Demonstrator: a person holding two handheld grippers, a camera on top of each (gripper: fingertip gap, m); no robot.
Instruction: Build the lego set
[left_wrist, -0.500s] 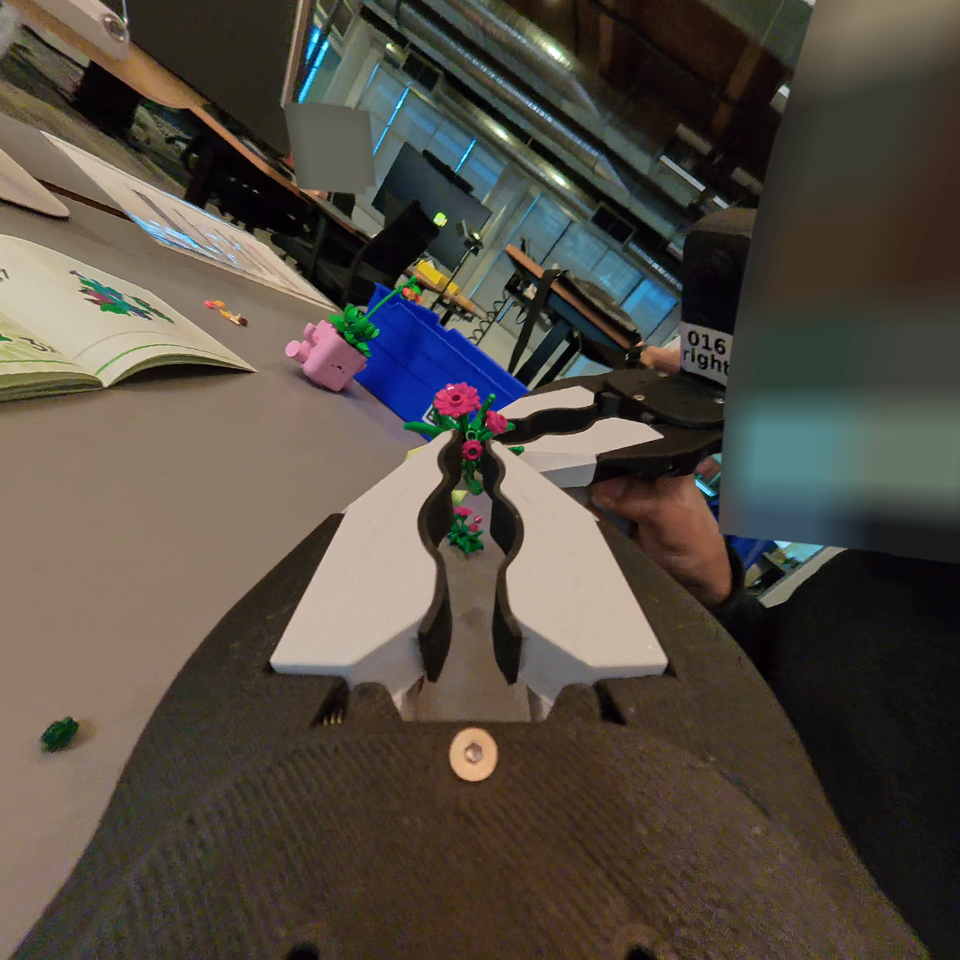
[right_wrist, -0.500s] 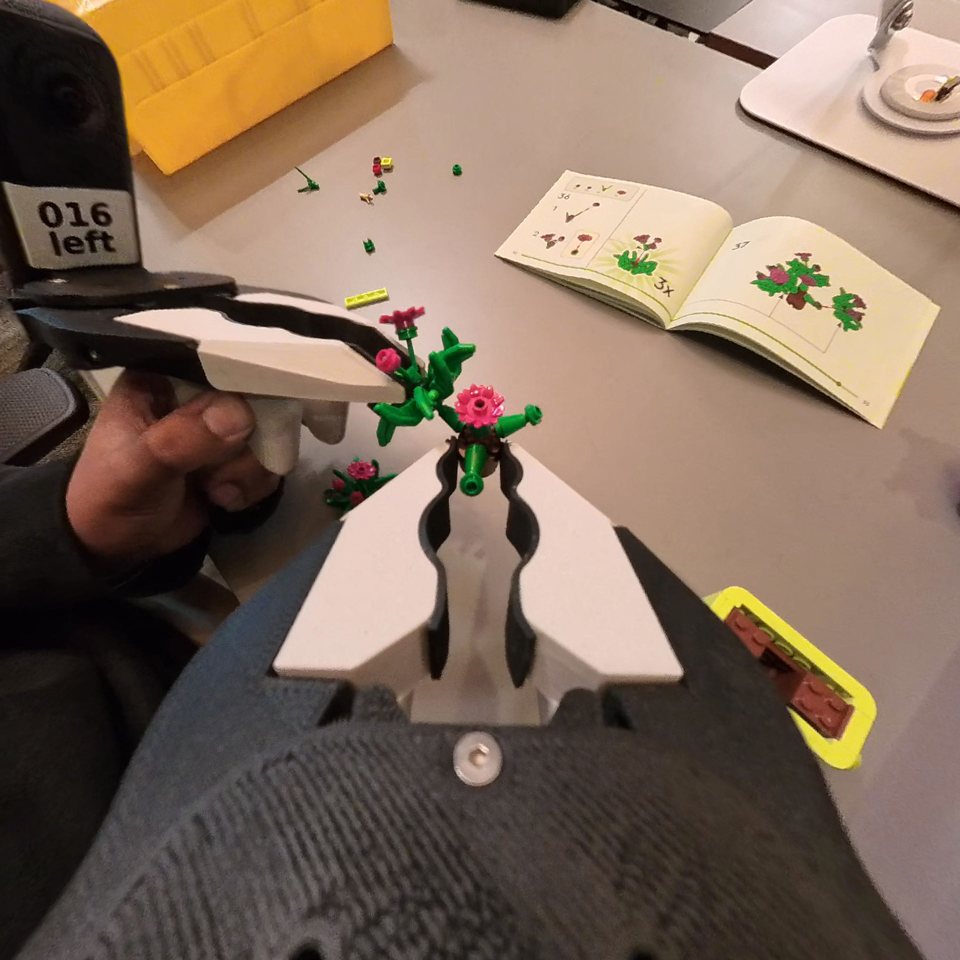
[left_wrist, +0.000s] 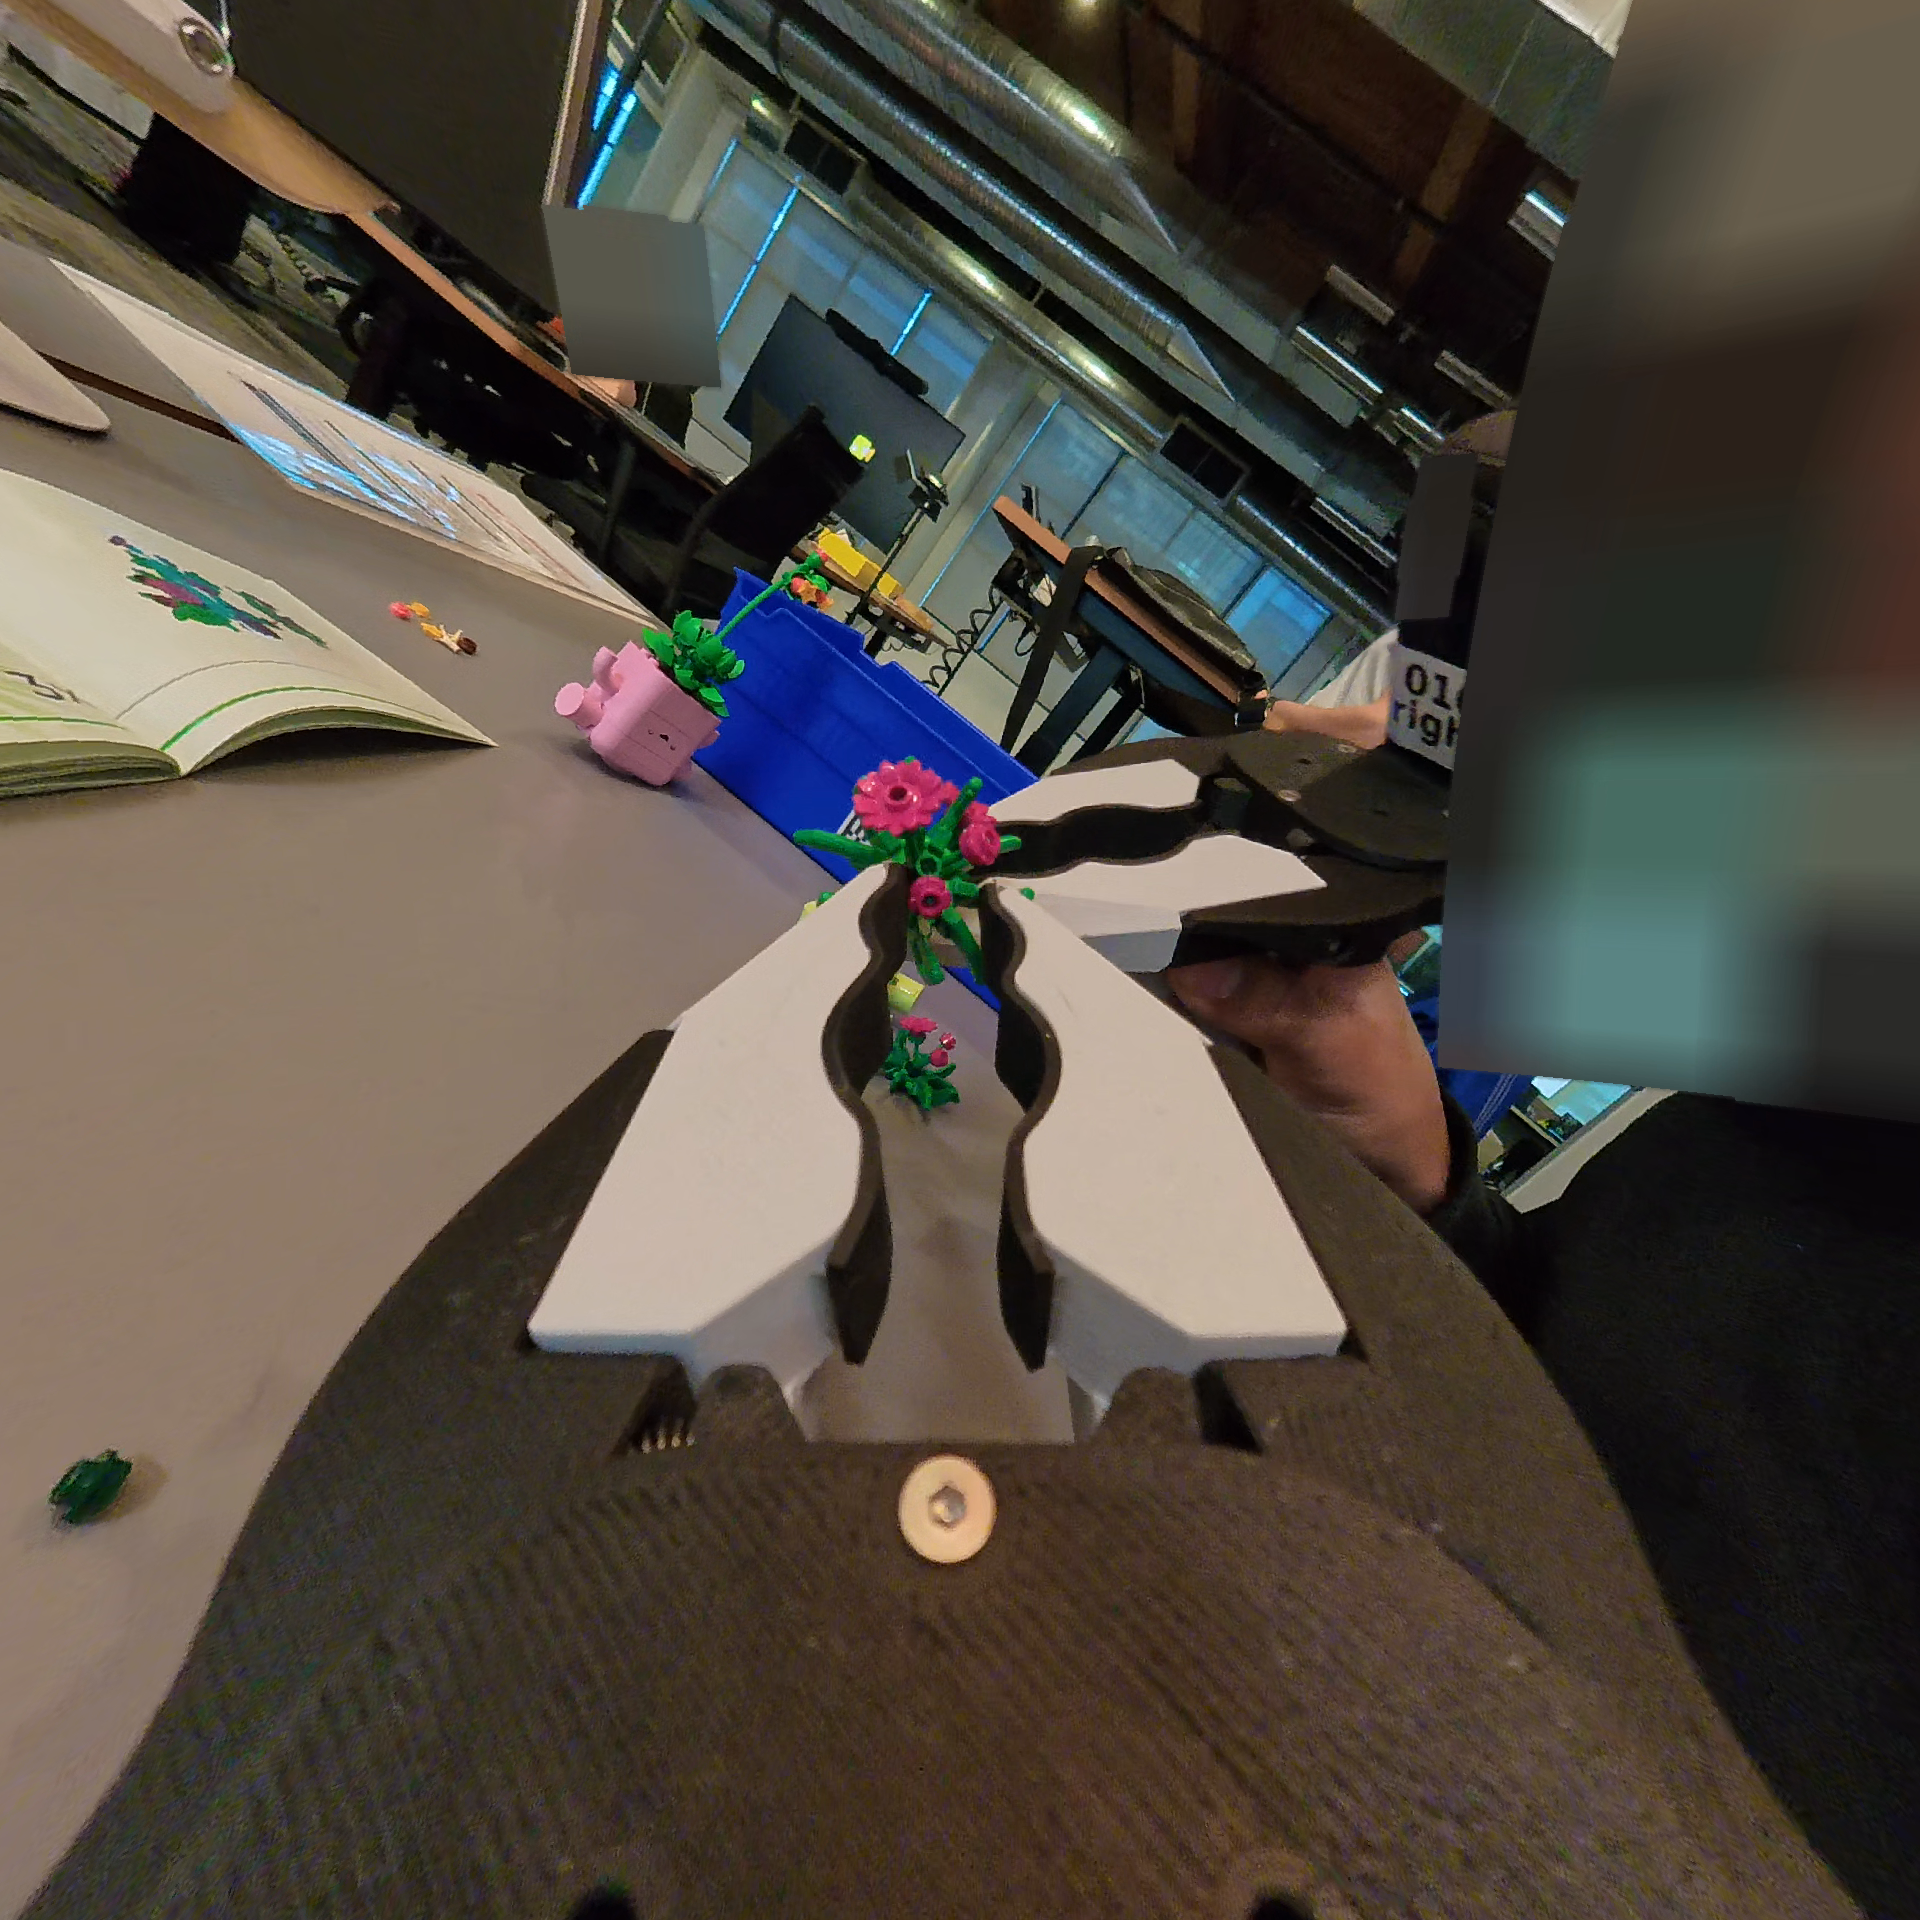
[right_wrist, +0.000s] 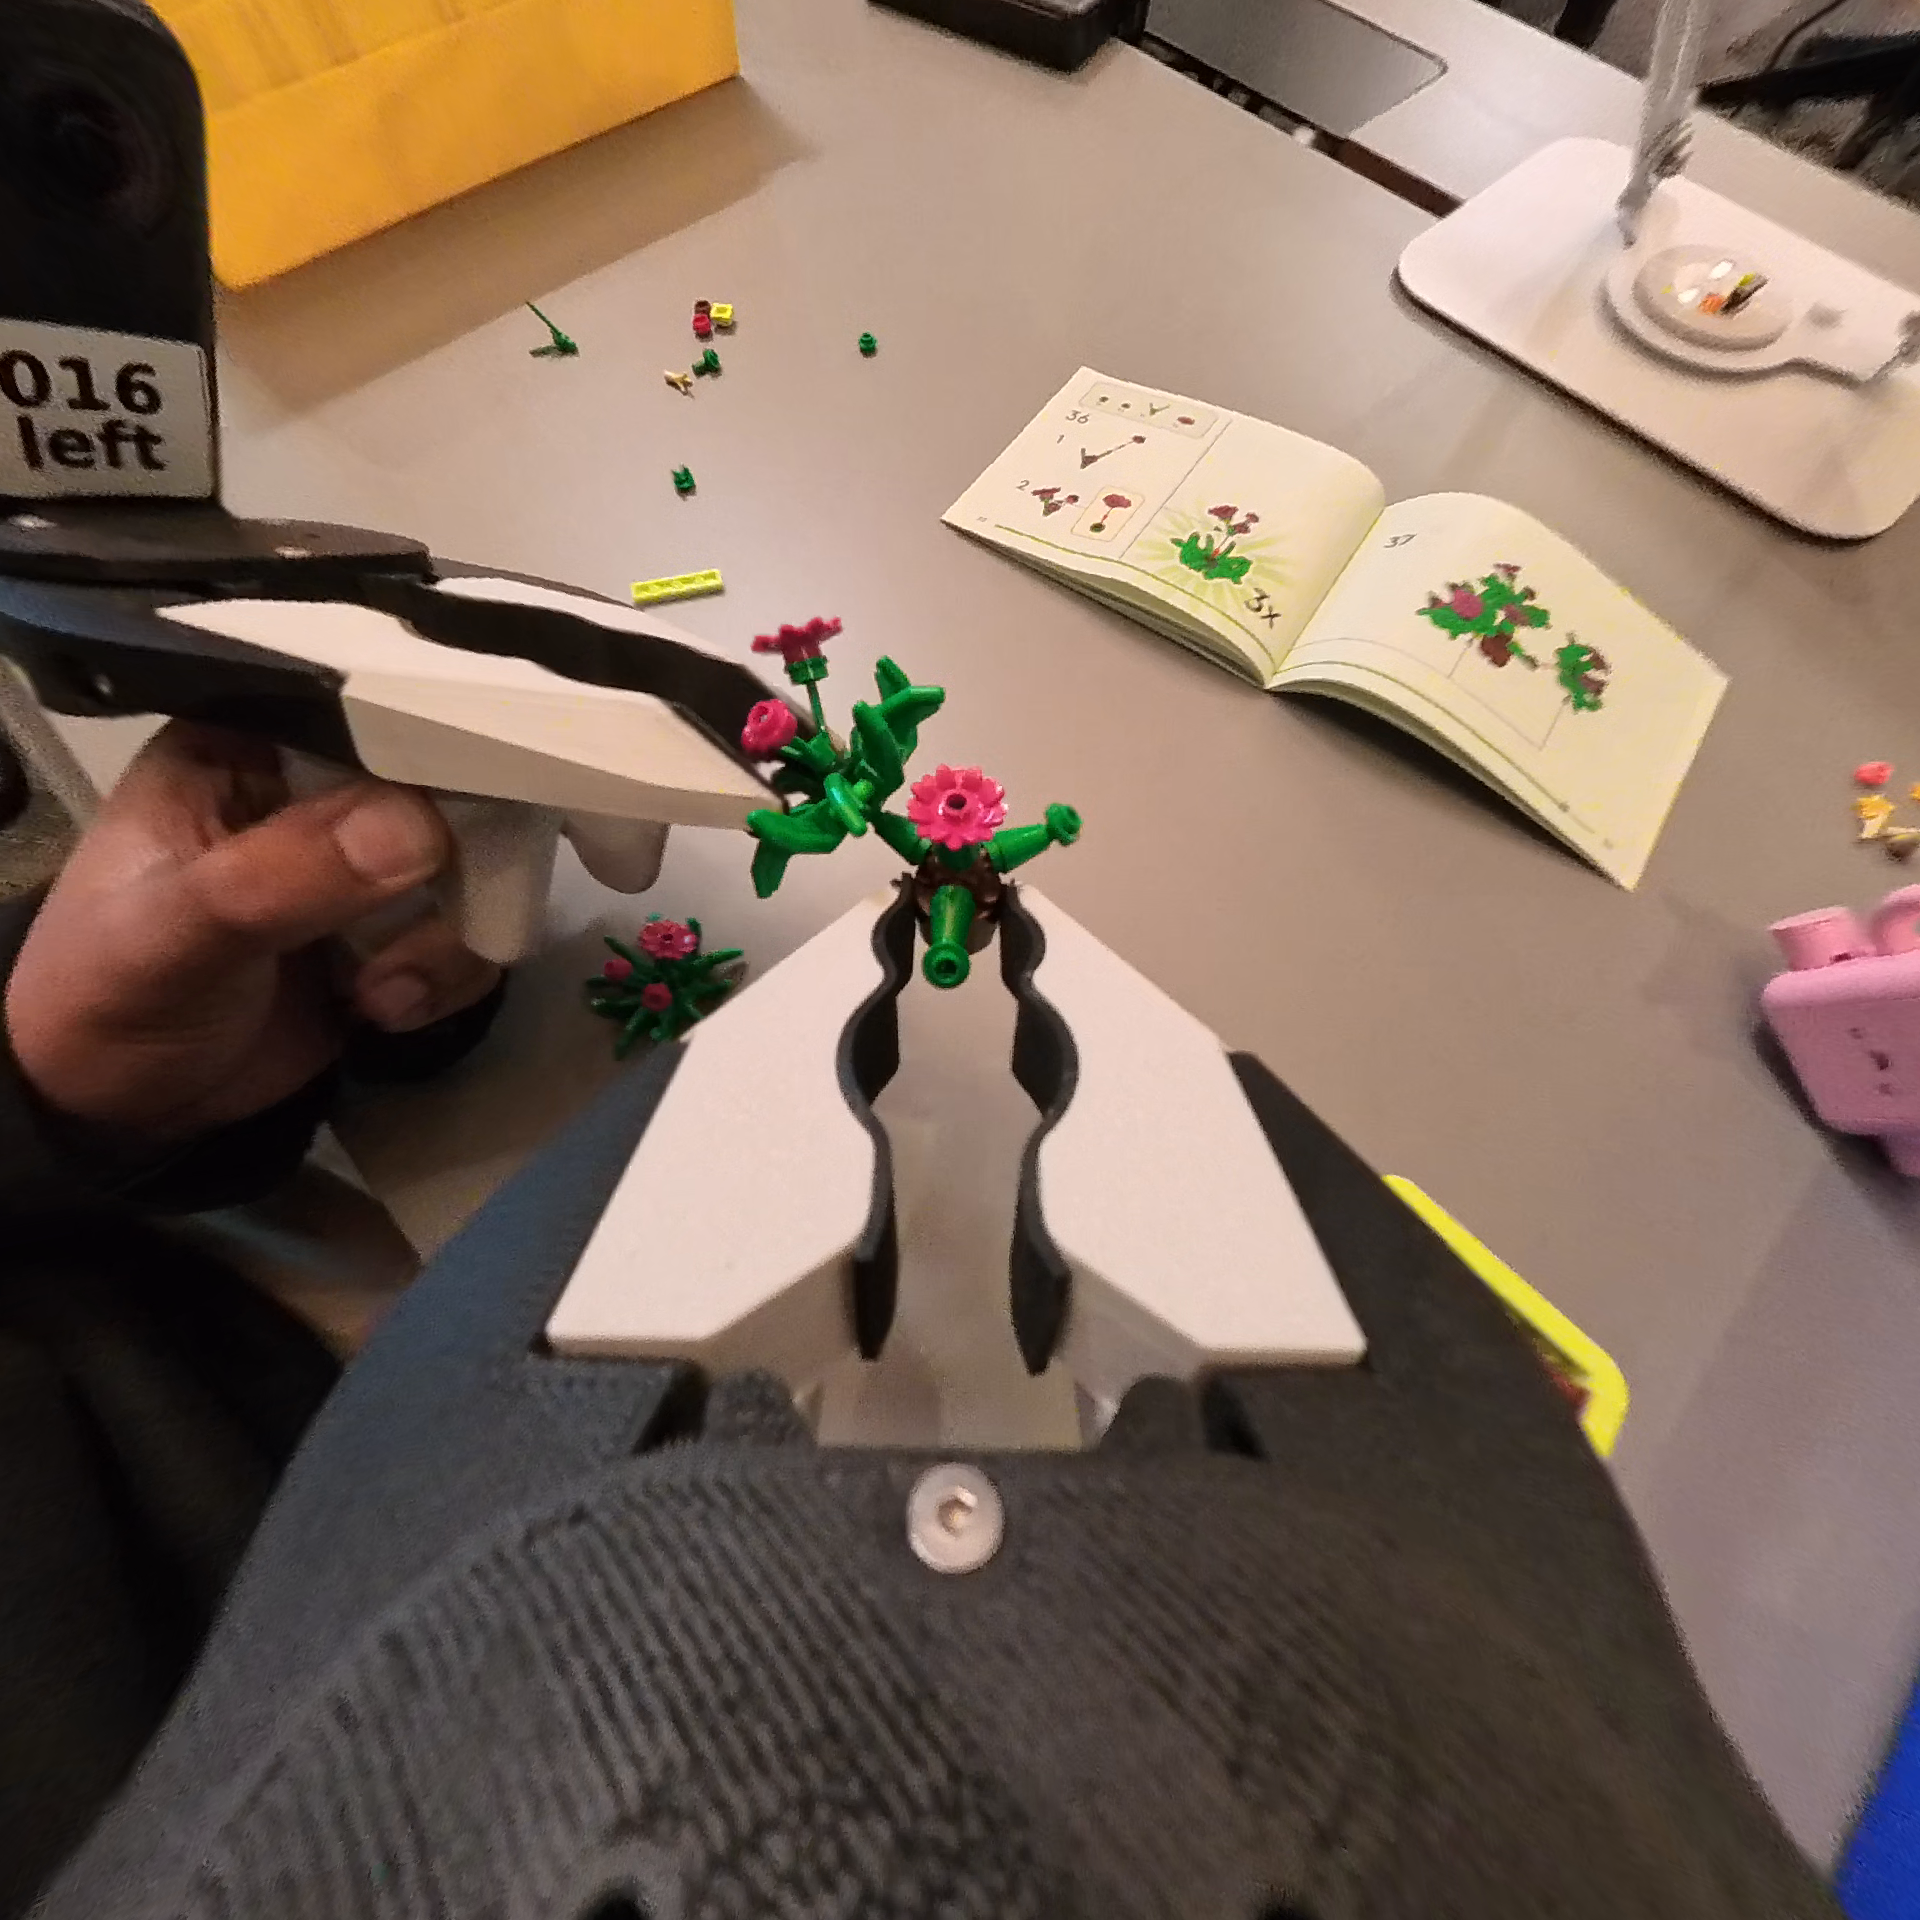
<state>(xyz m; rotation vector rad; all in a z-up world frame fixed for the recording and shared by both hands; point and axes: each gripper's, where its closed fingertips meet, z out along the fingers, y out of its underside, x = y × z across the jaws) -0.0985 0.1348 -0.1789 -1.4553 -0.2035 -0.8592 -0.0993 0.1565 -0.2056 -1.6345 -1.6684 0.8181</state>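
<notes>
- You are working above the grey worktop (right_wrist: 1299, 935), where the open booklet (right_wrist: 1340, 613) and a spare flower cluster (right_wrist: 665, 977) are lying.
- Your right gripper (right_wrist: 951, 914) is pinching the brown base of the flower stem (right_wrist: 951, 831) between its jaws, off the worktop.
- Your left gripper (left_wrist: 935, 904) is pinching a leafy sprig (right_wrist: 831, 748) and touching it to that stem.
- Pushing off-axis is risking popping a small flower loose.

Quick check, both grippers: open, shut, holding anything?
Left gripper: shut on the flower sprig.
Right gripper: shut on the flower stem assembly.
</notes>
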